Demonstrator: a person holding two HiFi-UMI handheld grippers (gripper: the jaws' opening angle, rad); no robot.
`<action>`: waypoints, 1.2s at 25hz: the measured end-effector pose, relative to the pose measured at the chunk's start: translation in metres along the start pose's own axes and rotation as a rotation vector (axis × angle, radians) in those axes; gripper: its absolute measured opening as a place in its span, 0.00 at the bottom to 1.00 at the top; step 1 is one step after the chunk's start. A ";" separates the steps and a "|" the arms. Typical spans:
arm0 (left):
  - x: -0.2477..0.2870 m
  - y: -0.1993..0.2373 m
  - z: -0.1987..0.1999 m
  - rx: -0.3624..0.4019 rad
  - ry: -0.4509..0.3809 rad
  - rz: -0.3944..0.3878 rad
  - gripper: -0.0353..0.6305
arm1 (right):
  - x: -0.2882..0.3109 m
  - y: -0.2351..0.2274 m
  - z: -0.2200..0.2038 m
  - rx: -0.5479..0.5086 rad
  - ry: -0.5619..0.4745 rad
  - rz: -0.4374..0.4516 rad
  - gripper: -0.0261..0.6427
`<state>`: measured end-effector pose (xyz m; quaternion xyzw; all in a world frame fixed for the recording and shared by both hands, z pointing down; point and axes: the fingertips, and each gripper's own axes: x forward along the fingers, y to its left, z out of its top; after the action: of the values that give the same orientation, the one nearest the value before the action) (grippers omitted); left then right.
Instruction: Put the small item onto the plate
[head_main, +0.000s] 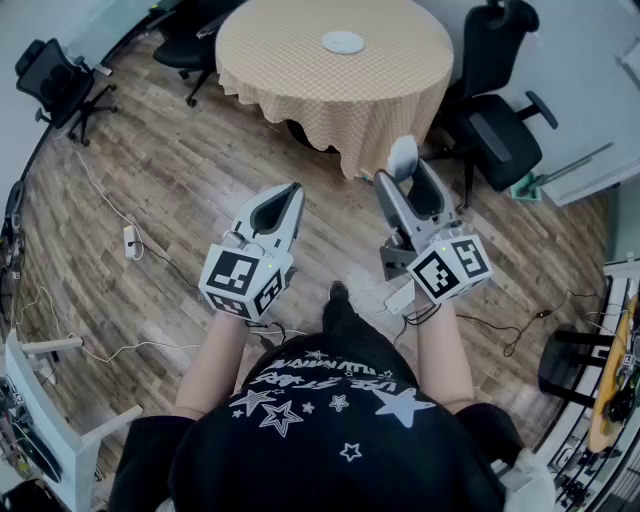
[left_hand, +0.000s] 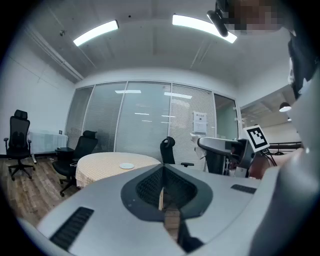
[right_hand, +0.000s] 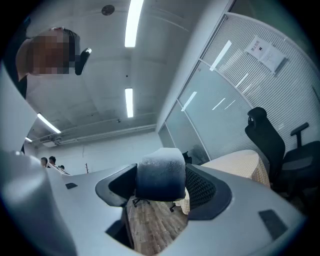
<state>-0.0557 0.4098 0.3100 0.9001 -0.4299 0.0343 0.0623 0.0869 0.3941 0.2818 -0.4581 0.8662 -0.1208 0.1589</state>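
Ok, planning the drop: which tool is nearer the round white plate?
Right. The right tool, gripping a small pale item, reaches toward the cloth-covered table, short of the white plate; the left tool is farther back.

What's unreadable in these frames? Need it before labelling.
1. small item: right gripper view, blurred up close; head view, mostly hidden inside the right claw. Its kind is unclear.
2. plate: head view, too small to tell whether anything lies on it.
3. table: far rim cut off by head view's top edge.
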 end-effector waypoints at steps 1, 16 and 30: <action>-0.006 -0.001 -0.002 0.002 0.000 0.000 0.05 | -0.004 0.005 -0.003 -0.004 0.000 -0.001 0.50; -0.081 -0.018 -0.029 0.003 0.032 -0.012 0.05 | -0.051 0.058 -0.034 -0.018 0.043 -0.037 0.50; -0.098 -0.006 -0.030 0.024 0.018 0.001 0.05 | -0.042 0.076 -0.041 -0.005 0.039 -0.027 0.50</action>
<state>-0.1130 0.4929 0.3278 0.9003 -0.4292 0.0474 0.0555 0.0357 0.4739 0.2993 -0.4679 0.8631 -0.1299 0.1390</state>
